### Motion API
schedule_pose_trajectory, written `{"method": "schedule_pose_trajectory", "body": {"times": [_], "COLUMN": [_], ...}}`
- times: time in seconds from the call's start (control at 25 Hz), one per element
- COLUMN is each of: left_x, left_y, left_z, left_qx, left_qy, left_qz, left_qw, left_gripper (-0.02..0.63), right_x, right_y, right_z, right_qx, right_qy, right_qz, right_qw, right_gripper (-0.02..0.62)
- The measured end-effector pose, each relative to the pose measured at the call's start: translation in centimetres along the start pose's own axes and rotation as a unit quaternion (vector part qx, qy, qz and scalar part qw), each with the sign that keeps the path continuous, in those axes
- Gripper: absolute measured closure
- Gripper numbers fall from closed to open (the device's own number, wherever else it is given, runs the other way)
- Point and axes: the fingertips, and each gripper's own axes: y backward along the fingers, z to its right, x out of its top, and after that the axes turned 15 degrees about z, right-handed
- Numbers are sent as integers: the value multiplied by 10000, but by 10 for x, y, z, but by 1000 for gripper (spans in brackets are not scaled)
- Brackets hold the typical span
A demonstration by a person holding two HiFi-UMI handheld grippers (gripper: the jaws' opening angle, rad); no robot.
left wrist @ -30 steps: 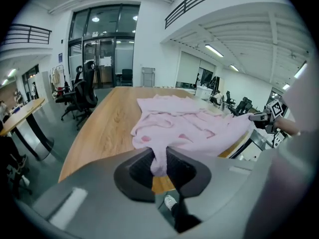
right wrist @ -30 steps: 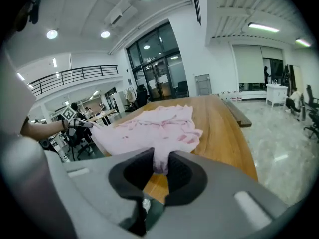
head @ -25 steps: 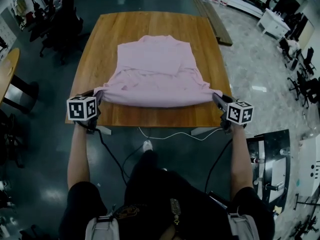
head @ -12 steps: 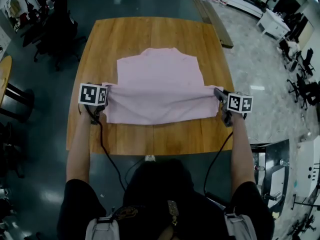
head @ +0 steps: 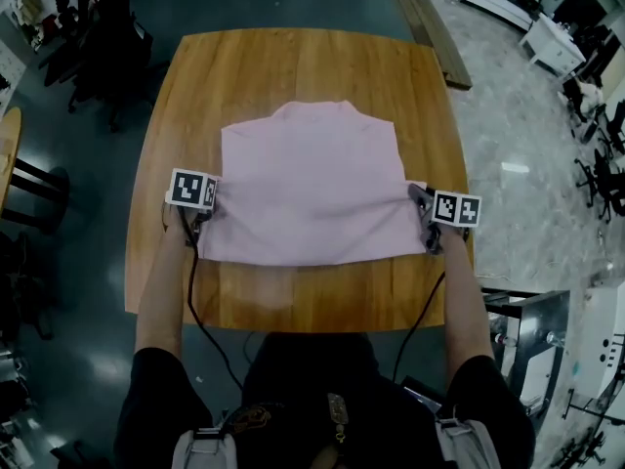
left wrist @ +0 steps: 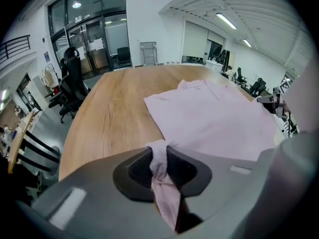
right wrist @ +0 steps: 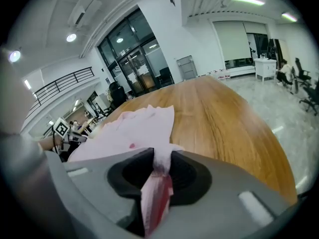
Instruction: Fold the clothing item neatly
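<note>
Flat on the worktop [head: 293,66]: the pink shirt [head: 311,189], doubled once, with the folded edge nearest. Reads as a first fold almost laid down, with the letting go and the further folds yet to do. Pinched in the left hand-held gripper [head: 207,211] and the right hand-held gripper [head: 422,201]: a bunched edge of cloth each, with jaws just easing apart. From the head view: the whole outline and both sides. Only from the gripper views: cloth wedged between the jaws.
</note>
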Motion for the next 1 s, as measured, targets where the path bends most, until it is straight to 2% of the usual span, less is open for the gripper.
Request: {"method": "schedule_pose_trajectory", "body": {"times": [0.12, 0.28, 0.56, 0.72, 0.8, 1.0], "left_x": [-6, -1, 28, 28, 22, -2], "left_y": [-11, -7, 27, 47, 48, 48], "left_z": [-7, -18, -21, -12, 1, 39], "left_qx": [181, 495, 547, 316, 129, -154], "left_qy": [122, 353, 362, 85, -99, -302], "left_qz": [-15, 237, 806, 933, 926, 806], "left_qw": [9998, 9979, 9946, 9951, 9956, 9962], "left_gripper": [512, 434, 422, 425, 433, 434], "right_x": [-6, -5, 23, 34, 33, 18], "right_y": [-11, -17, 4, 32, 41, 45], "right_z": [10, 18, 8, 23, 19, -22], "right_qx": [-113, -245, -312, -898, -1023, -574], "right_qy": [-7, 161, 137, 336, 535, 974], "right_qz": [0, 113, 621, 763, 793, 594], "right_qw": [9999, 9995, 9975, 9925, 9901, 9918], "right_gripper": [479, 456, 356, 355, 356, 392]}}
